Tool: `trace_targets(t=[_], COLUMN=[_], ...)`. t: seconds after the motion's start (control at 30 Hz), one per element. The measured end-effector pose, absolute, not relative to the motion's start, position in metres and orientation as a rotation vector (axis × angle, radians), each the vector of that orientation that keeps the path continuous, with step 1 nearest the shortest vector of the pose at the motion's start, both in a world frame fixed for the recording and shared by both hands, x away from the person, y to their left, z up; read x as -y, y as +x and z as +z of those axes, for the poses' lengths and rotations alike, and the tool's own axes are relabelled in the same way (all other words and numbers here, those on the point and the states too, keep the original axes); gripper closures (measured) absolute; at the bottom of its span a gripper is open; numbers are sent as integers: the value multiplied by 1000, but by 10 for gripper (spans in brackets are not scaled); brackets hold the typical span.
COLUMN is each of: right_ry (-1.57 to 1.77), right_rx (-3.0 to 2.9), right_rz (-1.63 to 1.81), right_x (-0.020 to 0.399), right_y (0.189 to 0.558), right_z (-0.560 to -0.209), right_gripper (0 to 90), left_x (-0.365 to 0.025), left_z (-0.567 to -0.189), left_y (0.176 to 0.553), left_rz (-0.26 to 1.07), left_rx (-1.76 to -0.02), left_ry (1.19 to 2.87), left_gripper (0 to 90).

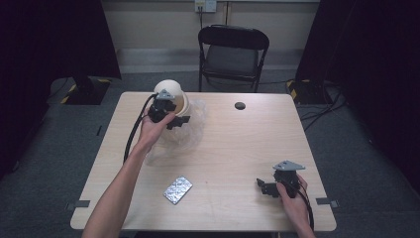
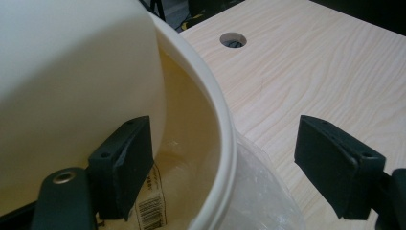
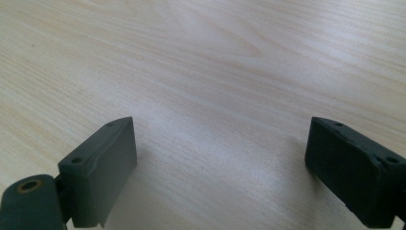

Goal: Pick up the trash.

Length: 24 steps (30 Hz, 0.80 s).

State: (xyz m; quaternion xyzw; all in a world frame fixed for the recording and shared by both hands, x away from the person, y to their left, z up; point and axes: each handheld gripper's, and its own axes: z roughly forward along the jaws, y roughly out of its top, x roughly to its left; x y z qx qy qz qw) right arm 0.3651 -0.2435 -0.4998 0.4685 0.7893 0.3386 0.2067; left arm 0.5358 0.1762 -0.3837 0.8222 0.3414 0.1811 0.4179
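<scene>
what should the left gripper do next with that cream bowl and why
Probably close the left gripper a little more on the bowl rim. The rim runs between its jaws, one pad inside the cream bowl, the other outside and clear of it, so there is no grip yet. The right gripper rests open on the table.

Table (image 1: 237, 148): pale wood-grain laminate, smooth, slight sheen; bowl (image 2: 210, 124): cream plastic, smooth, semi-gloss, w/ printed paper label inside; bag (image 1: 190, 134) under it: clear thin plastic film, crinkled, glossy; packet (image 1: 178, 190): silver foil, embossed, shiny; gripper pads (image 3: 103, 167): black rubbery plastic, matt; chair (image 1: 233, 52): dark metal frame, matt padded seat.
</scene>
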Motion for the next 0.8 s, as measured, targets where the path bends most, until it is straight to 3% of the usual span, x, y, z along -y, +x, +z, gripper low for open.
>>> trace_targets(t=[0.37,0.8], right_ry=[1305,1305], right_rx=[-2198,-2198], right_rz=[943,943], right_x=[244,244], right_y=[365,365], right_z=[-500,-500], right_gripper=[98,97], left_x=[-176,-190], left_z=[-384,-371], left_y=[533,494], left_rz=[434,431], left_rx=[-860,-794], left_ry=[2062,1994], left_gripper=[179,195])
